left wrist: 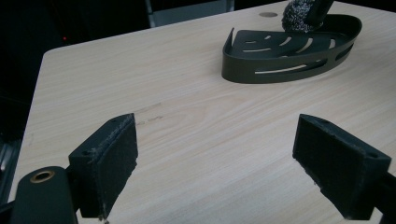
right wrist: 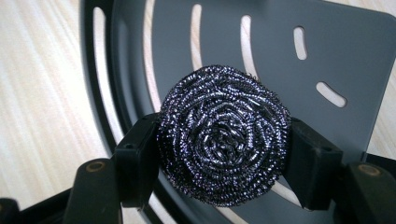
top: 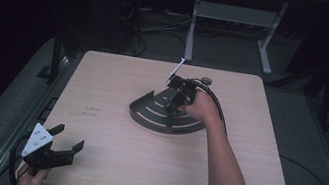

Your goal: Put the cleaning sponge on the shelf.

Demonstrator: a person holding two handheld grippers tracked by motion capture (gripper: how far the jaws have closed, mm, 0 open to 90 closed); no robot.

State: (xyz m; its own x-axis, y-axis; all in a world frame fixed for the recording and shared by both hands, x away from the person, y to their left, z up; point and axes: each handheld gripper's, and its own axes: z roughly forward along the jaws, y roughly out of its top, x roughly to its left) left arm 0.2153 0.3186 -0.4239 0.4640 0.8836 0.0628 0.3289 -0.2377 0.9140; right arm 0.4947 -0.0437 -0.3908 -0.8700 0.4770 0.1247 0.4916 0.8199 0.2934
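My right tongs (right wrist: 219,154) pinch round steel-wool scourer (right wrist: 223,135) just above dark slotted fan-shaped metal tray (right wrist: 355,51). I'd lower gently, release over tray floor. Left tongs (left wrist: 215,158) wide, empty, well apart from tray.

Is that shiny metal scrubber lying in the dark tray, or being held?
Held. The steel wool scrubber is squeezed between the right gripper's jaws, over the slotted corner tray. Whether it touches the tray: cannot tell.
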